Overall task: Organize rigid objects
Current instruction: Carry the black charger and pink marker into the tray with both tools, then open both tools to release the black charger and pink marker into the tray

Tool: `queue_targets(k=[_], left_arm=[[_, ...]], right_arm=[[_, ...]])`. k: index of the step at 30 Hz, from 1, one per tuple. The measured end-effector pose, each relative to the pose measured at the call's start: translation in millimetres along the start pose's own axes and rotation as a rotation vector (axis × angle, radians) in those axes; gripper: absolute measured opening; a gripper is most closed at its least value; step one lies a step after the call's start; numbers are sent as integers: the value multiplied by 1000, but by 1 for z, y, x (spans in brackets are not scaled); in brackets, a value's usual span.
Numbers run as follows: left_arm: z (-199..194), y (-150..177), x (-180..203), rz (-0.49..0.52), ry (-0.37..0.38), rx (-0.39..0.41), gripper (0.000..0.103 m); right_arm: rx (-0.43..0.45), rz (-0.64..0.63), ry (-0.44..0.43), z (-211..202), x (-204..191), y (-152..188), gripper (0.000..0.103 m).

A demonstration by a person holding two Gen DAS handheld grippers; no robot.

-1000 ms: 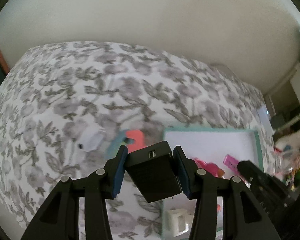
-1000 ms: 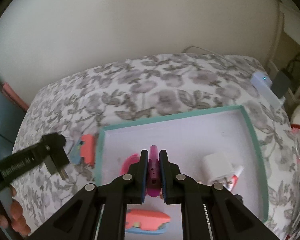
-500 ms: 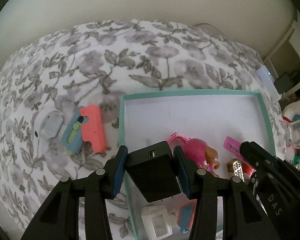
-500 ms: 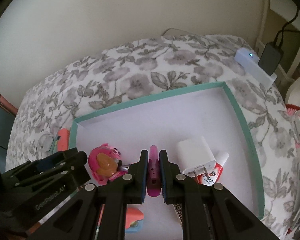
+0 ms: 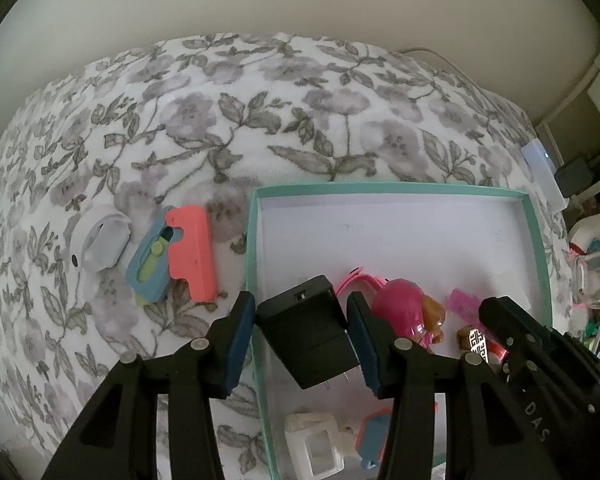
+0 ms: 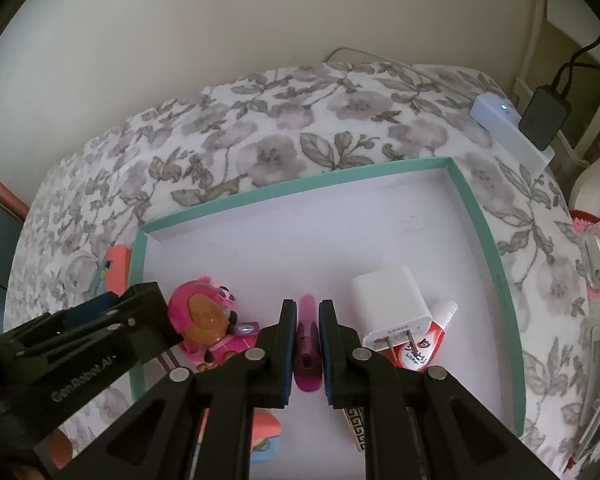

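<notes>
Teal-rimmed tray [image 6: 482, 222] with a white floor sits on a floral-covered bed [image 5: 260, 120]. Inside it lie a pink puppy toy [image 6: 204, 316], a white charger [image 6: 392, 300] with its prongs toward the near edge, a red-and-white tube [image 6: 426, 340] with unreadable script, and a Greek-key patterned piece [image 5: 476, 340].

The left gripper [image 5: 300, 336], marked "GenRobot.AI", is over the tray's left edge, clenched on a black plug adapter [image 5: 308, 336] that is tilted, port toward the far edge and prongs toward the near one. The right gripper [image 6: 306, 344] is over the tray's near middle, grasping a magenta clip [image 6: 308, 344] whose long axis runs near to far.

Left of the tray, on the bed, a coral-and-blue cutter [image 5: 176, 254] lies just beside a white earbud case [image 5: 100, 244].
</notes>
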State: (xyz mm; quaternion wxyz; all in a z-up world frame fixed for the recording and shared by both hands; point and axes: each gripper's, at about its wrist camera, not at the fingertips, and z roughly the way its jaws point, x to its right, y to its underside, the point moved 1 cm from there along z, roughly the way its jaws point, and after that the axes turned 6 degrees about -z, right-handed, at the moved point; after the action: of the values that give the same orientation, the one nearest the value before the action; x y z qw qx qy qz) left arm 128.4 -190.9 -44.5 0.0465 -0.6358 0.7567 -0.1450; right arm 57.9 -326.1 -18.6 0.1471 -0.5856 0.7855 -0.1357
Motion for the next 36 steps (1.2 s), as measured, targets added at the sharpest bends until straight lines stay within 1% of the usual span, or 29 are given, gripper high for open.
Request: queue_targets(k=[4, 14, 16, 17, 18, 19, 20, 22, 23, 24, 25, 26, 27, 29, 31, 32, 33, 34, 36], left_arm=[[-3, -1, -2, -6, -1, 3, 56], [-19, -9, -10, -34, 23, 29, 58], [-24, -11, -15, -49, 20, 44, 63], [-26, -12, -18, -57, 13, 52, 70], [-28, -13, -22, -66, 3, 62, 71], [-30, -14, -25, -73, -7, 69, 71], [-31, -14, -29, -78, -16, 75, 71], [-32, -16, -38, -94, -37, 84, 71], [-31, -16, -42, -102, -49, 88, 72], [-31, -17, -46, -107, -58, 90, 73], [-30, -18, -51, -114, -70, 93, 75], [-30, -18, -55, -119, -80, 95, 82], [-29, -18, -59, -126, -91, 97, 86], [-29, -19, -67, -142, -102, 102, 87], [-29, -20, -75, -160, -110, 110, 87], [-29, -20, -78, -167, -115, 113, 88], [-29, -21, -82, -173, -121, 116, 92], [-29, -21, -85, -177, -125, 119, 93], [-29, -22, -92, -185, -133, 124, 93]], right_arm=[[6, -8, 10, -2, -1, -1, 13], [26, -42, 30, -11, -7, -6, 14], [33, -52, 40, -13, -10, -7, 19], [36, -56, 45, -14, -11, -7, 27], [39, -59, 48, -15, -12, -7, 35], [40, -61, 49, -15, -13, -8, 38], [40, -65, 50, -14, -14, -8, 41], [38, -71, 55, -13, -16, -8, 41], [38, -75, 60, -13, -17, -8, 46], [38, -78, 63, -12, -19, -8, 53], [39, -82, 64, -12, -20, -9, 56], [39, -86, 65, -11, -22, -8, 61], [39, -90, 66, -11, -23, -9, 62], [39, -99, 70, -10, -26, -9, 64], [40, -107, 73, -9, -28, -9, 68], [41, -113, 74, -9, -30, -9, 70], [42, -116, 74, -9, -31, -9, 71], [44, -120, 76, -8, -33, -9, 72], [47, -125, 79, -8, -35, -9, 77]])
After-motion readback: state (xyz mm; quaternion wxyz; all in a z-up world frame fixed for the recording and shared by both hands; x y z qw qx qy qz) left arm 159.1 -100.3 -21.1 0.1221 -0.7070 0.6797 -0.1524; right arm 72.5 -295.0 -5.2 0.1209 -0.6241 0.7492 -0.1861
